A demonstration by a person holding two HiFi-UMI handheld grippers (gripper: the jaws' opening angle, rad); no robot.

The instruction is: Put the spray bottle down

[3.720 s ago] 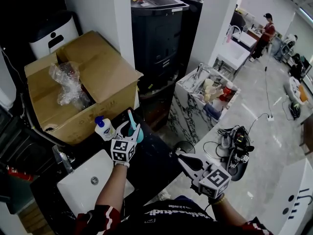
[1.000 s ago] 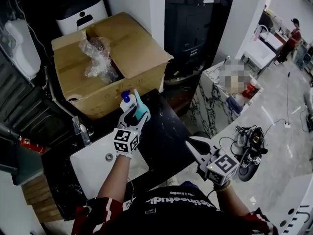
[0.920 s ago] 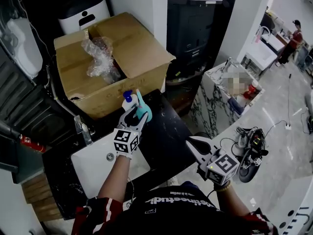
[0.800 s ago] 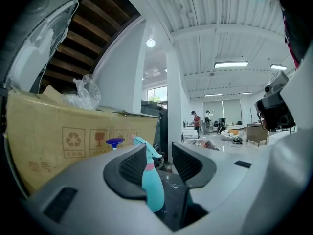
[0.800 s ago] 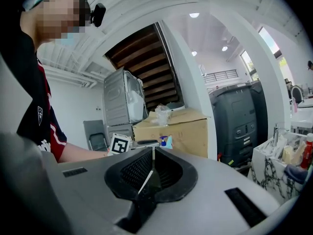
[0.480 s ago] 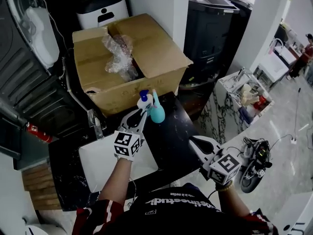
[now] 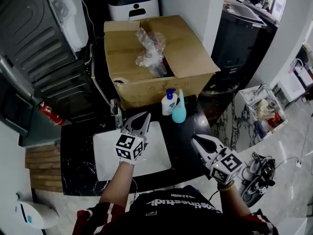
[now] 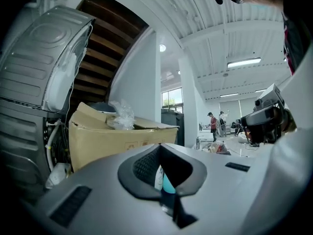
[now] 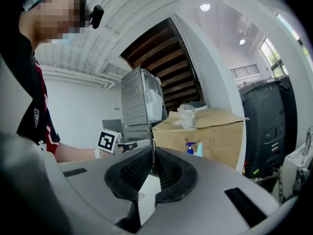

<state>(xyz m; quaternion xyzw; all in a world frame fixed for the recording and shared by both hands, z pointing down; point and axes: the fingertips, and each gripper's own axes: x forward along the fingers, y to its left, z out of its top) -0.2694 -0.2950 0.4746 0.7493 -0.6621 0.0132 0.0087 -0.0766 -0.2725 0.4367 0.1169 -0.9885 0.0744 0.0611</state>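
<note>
The teal spray bottle (image 7: 179, 109) stands upright on the black counter (image 7: 183, 133), touching or nearly touching a white bottle with a blue cap (image 7: 168, 102), in front of the cardboard box (image 7: 156, 58). My left gripper (image 7: 145, 115) hangs shut and empty over the white sink (image 7: 154, 153), a short way back from the bottle. In the left gripper view its jaws (image 8: 159, 146) are shut, and the teal bottle (image 8: 167, 183) shows through the hollow between them. My right gripper (image 7: 195, 138) is shut and empty near the counter's front edge; its view shows the spray bottle (image 9: 199, 150) far off.
The open cardboard box holds crumpled clear plastic (image 7: 150, 48). A faucet (image 7: 116, 112) stands at the sink's back left. A dark metal appliance (image 7: 44, 48) fills the left side. A marble-look stand with clutter (image 7: 259, 106) is at the right, and cables and gear (image 7: 259, 177) lie on the floor.
My left gripper has let go of the spray bottle, closed its jaws and drawn back over the sink. The bottle now stands free beside the white bottle. The right gripper shifted slightly.
</note>
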